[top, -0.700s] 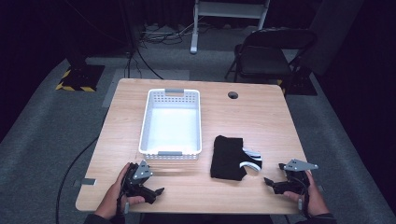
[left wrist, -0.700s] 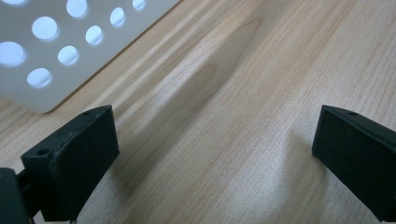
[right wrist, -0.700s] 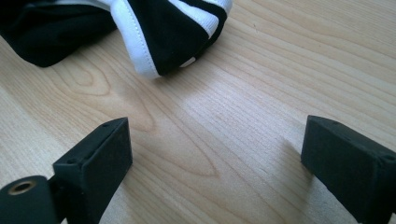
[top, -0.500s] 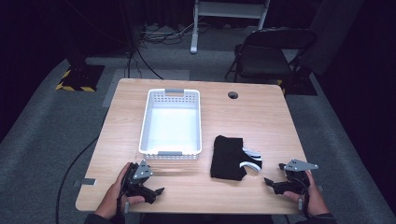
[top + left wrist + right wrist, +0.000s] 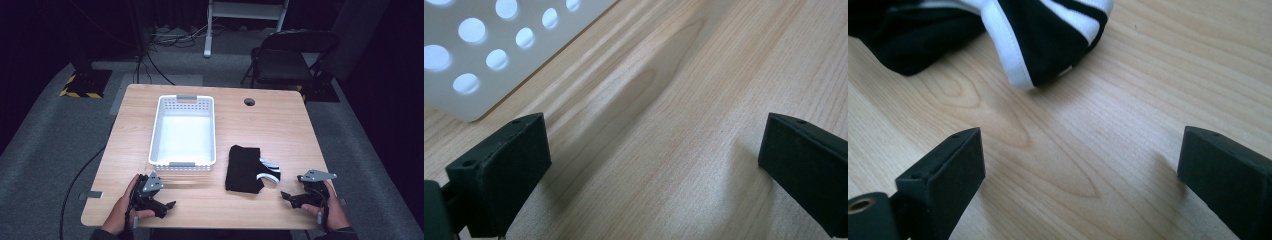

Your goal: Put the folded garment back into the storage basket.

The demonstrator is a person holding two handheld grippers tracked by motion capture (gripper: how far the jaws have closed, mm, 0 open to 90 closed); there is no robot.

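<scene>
While both claws rest low at the near edge of the worktop (image 5: 280,115), nothing is in hand yet; the step looks like the approach before a first grasp. Pale wood-grain laminate, flat and matte. White plastic basket (image 5: 156,135), rectangular, perforated walls, empty, toward the centre-left. Black garment (image 5: 242,167) with white trim, soft and folded, just right of the basket. Right claw (image 5: 290,196) spread wide, near it, likely must reach in and pinch a fold. Left claw (image 5: 167,206) spread too.

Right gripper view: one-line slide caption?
Open right claw low over the wooden table, facing the black-and-white garment lying just ahead.
</scene>
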